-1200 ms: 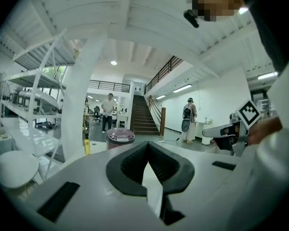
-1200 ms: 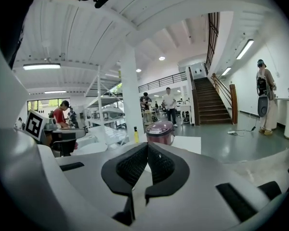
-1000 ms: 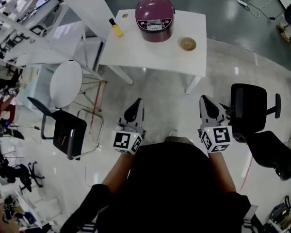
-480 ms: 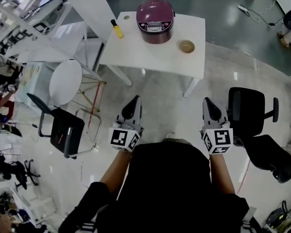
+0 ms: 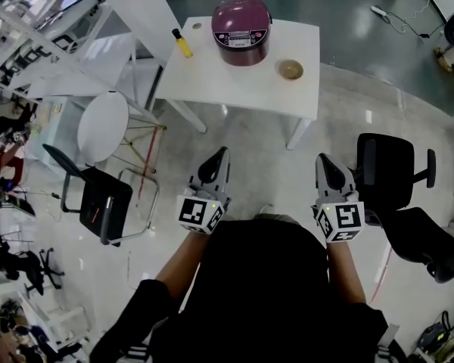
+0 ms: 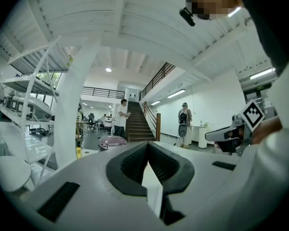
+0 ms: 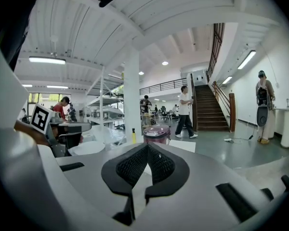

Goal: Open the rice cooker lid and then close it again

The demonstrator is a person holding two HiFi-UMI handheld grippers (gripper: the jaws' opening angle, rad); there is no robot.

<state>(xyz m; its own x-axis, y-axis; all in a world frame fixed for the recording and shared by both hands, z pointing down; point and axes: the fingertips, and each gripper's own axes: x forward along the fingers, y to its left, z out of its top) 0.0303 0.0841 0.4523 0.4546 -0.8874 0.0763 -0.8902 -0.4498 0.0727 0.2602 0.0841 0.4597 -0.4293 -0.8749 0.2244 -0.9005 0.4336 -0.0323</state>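
Maroon and rounded, the rice cooker (image 5: 242, 30) is seen in the head view at the upper centre of the frame, set near the far edge of a white counter (image 5: 234, 82), with its lid (image 5: 240, 10) down. A yellow bottle (image 5: 181, 44) is stood to the left of it, apart from it, and what appears to be a small tan bowl (image 5: 290, 69) is placed to its lower right. The left gripper (image 5: 222, 153) and the right gripper (image 5: 322, 158) are held side by side in the lower middle of the frame, over bare floor, well apart from the counter and touching nothing. A black chair (image 5: 386, 169) is seen just right of the right gripper.

In the left gripper view, the fingers (image 6: 132, 163) are shown pressed together at their tips, with nothing held between them. The rice cooker is glimpsed just above them, left of centre, beside a white pillar (image 6: 70, 114). The right gripper is visible at the right edge of the frame, and a staircase (image 6: 137, 121) is seen in the background.

In the right gripper view, the fingers (image 7: 130, 166) are likewise closed on each other and empty. The rice cooker is framed directly above their tips at the centre, on the counter, with the yellow bottle to its left. The marker cube (image 7: 40, 118) of the left gripper is caught at the left edge.
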